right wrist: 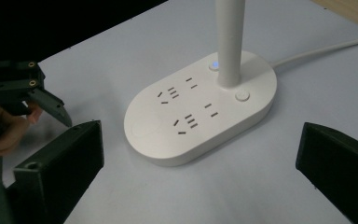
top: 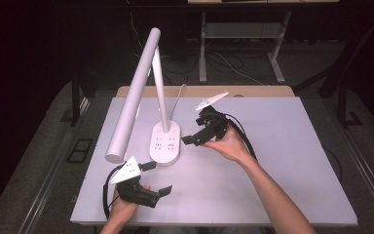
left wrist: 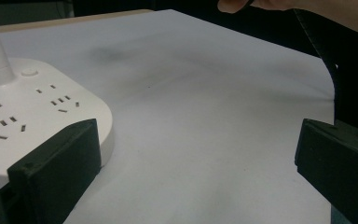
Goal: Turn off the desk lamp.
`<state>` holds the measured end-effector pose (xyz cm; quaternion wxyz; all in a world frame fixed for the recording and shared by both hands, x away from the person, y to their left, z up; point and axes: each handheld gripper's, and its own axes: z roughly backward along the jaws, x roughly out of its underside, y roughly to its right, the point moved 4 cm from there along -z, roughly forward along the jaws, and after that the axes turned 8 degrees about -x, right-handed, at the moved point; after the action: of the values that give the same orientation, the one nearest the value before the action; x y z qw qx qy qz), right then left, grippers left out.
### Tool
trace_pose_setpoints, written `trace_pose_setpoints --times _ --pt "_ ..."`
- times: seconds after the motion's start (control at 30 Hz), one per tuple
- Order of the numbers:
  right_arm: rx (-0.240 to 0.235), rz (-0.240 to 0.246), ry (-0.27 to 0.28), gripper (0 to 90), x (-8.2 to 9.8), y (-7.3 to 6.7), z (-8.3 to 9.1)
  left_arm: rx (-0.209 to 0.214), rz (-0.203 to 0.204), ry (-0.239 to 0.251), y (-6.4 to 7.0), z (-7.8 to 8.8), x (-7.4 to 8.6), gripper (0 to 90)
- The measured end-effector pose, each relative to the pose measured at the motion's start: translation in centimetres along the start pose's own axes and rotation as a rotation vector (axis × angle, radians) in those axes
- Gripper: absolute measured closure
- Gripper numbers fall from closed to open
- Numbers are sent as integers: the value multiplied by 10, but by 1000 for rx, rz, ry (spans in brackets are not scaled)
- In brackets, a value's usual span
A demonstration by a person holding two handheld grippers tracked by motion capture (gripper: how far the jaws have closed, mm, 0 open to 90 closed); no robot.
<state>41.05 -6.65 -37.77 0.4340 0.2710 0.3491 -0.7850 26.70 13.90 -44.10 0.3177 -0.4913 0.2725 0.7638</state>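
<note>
A white desk lamp stands on the table, and its oval base point(top: 165, 143) carries power sockets. Its long tube head point(top: 134, 95) slants down to the left. My right gripper point(top: 193, 130) is open just right of the base and faces it. In the right gripper view the base point(right wrist: 200, 109) lies between and beyond the wide-apart jaws, with a button point(right wrist: 216, 64) glowing blue beside the stem point(right wrist: 230, 42). My left gripper point(top: 157, 178) is open in front of the base with nothing in it. The base's corner point(left wrist: 28, 116) sits by its left jaw.
A white mat point(top: 272, 161) covers the wooden table point(top: 253, 91). The lamp's white cord point(right wrist: 321, 50) runs off behind the base. The lamp head overhangs the table's left half. My right gripper's black cable point(left wrist: 335, 60) hangs near the left gripper's right jaw.
</note>
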Motion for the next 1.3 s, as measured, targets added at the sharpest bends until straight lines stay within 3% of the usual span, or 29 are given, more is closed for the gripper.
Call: trace_pose_setpoints --times 0.4,0.43,0.53,0.57,0.6,0.77,0.9,1.17,1.3 --pt "8 -20 -26 9 -19 19 -24 2 7 13 -1 3 0 0" --pt "-9 -16 -24 116 -20 21 -28 1 3 13 0 2 0 0" --pt "-11 -5 -16 154 -22 24 -31 2 5 18 0 2 -1 0" --pt "-11 -7 -19 238 -23 28 -34 2 7 19 0 2 -1 0" --pt "-11 -7 -19 238 -23 28 -34 2 8 19 0 2 -1 0" --pt "-23 -12 -29 473 -24 40 -45 4 5 23 0 3 -1 0" --pt "-18 -26 -36 591 -22 48 -53 5 9 22 0 3 0 0" --pt "-11 -61 -3 692 -19 64 -60 6 10 25 0 4 -1 0" --pt "-22 -102 18 780 -16 72 -64 5 15 31 -1 4 -1 0"
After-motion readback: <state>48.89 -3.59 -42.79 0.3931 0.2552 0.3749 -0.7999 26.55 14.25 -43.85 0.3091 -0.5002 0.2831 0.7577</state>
